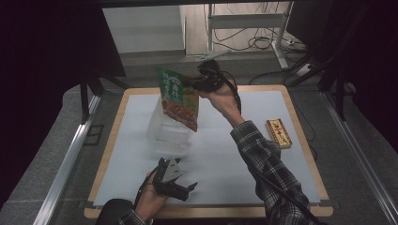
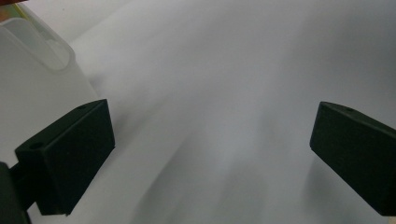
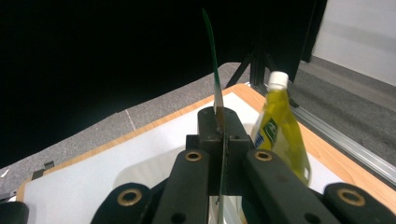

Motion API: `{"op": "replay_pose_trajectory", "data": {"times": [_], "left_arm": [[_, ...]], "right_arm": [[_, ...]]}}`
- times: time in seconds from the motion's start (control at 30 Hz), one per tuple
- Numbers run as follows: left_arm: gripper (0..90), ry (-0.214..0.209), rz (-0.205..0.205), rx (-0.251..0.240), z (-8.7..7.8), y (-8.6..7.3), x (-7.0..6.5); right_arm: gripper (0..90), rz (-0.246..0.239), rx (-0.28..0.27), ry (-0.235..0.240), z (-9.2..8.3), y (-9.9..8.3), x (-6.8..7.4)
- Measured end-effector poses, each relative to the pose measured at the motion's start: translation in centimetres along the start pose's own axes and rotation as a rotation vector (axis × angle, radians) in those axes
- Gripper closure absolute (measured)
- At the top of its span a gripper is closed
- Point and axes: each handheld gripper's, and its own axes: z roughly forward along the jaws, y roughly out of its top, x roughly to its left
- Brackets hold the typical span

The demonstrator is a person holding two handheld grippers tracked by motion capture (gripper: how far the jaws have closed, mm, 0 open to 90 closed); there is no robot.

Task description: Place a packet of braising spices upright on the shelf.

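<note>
We see the right gripper hold a green-and-red food packet up in the air, directly above a clear plastic bin that stands on the white mat. In the right gripper view the jaws are pressed together on the packet's edge, and the packet runs away from them as a thin upright blade. From above, its long axis hangs steeply, top corner at the gripper, lower end dipping toward the bin's open mouth. We judge that this is the relation that matters: the bin lies straight below the packet, so a descent would drop it in.

The left gripper rests on the near side of the bin, well apart from it, jaws spread wide and holding nothing; its own view shows the bin's rim at the upper left. The right hand is plainly the nearer one.

We cannot tell what the bin holds. A yellow bottle stands just beside the packet in the right gripper view. A small red-and-yellow box lies on the mat, well to the right of the bin.
</note>
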Motion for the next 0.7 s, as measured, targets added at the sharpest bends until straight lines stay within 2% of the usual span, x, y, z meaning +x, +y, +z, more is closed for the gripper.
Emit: {"op": "replay_pose_trajectory", "data": {"times": [0.33,0.5,0.7], "left_arm": [[0.0,-0.004,0.002,0.000,0.0,0.0,0.0],[0.0,-0.006,0.004,0.001,0.0,0.0,0.0],[0.0,-0.007,0.005,0.002,0.0,0.0,0.0]], "right_arm": [[89.0,-0.021,0.012,0.014,2.9,0.6,0.7],[89.0,-0.016,0.009,0.016,3.7,0.2,0.8],[89.0,0.000,-0.005,0.039,4.2,0.0,1.1]]}}
